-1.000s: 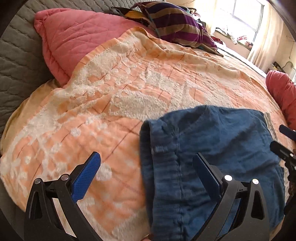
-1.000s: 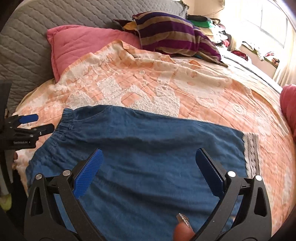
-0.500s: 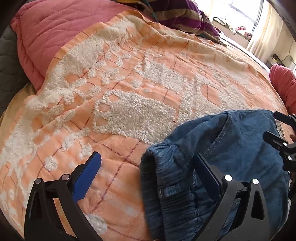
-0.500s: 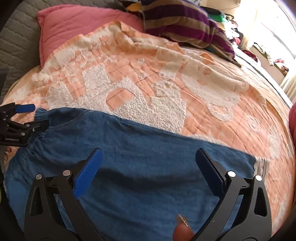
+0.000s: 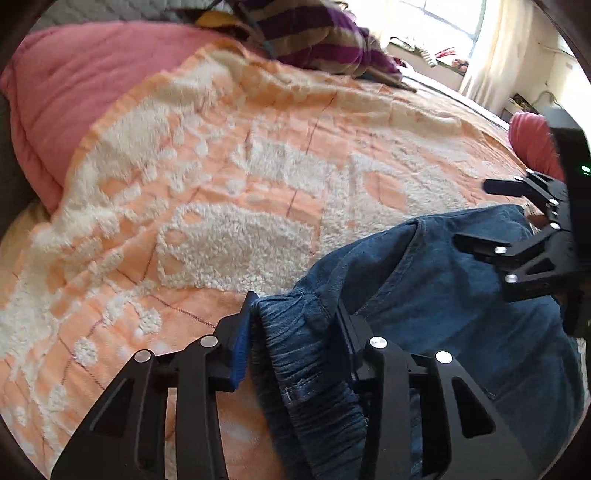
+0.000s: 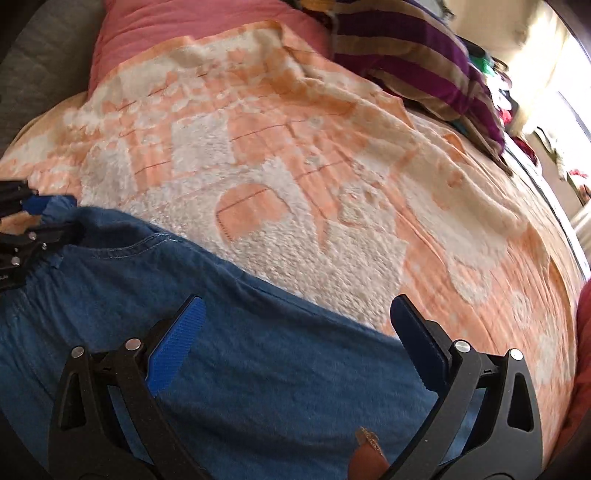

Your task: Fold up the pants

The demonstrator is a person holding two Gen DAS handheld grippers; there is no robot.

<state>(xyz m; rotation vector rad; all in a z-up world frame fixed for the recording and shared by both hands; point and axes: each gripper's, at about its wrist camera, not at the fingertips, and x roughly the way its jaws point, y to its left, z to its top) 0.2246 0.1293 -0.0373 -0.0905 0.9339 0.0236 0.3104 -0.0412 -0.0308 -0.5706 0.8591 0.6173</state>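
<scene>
— Where does the left wrist view look from?
— Low over the bed, along its own fingers (image 5: 240, 343), facing the pink pillow (image 5: 74, 99) and the bright window (image 5: 443, 18) at the far end. It sits very close to the blue pants (image 5: 424, 295).
— And the right wrist view?
— Also low and close, looking over the pants (image 6: 240, 350) toward the same end of the bed, with the striped cushion (image 6: 406, 55) at upper right.
— What do they share?
— The orange and white bedspread (image 5: 240, 166), the pants, the pillow and cushion. Each also catches the other tool: the right gripper (image 5: 476, 214) at the left view's right edge, the left gripper (image 6: 40, 218) at the right view's left edge.
</scene>
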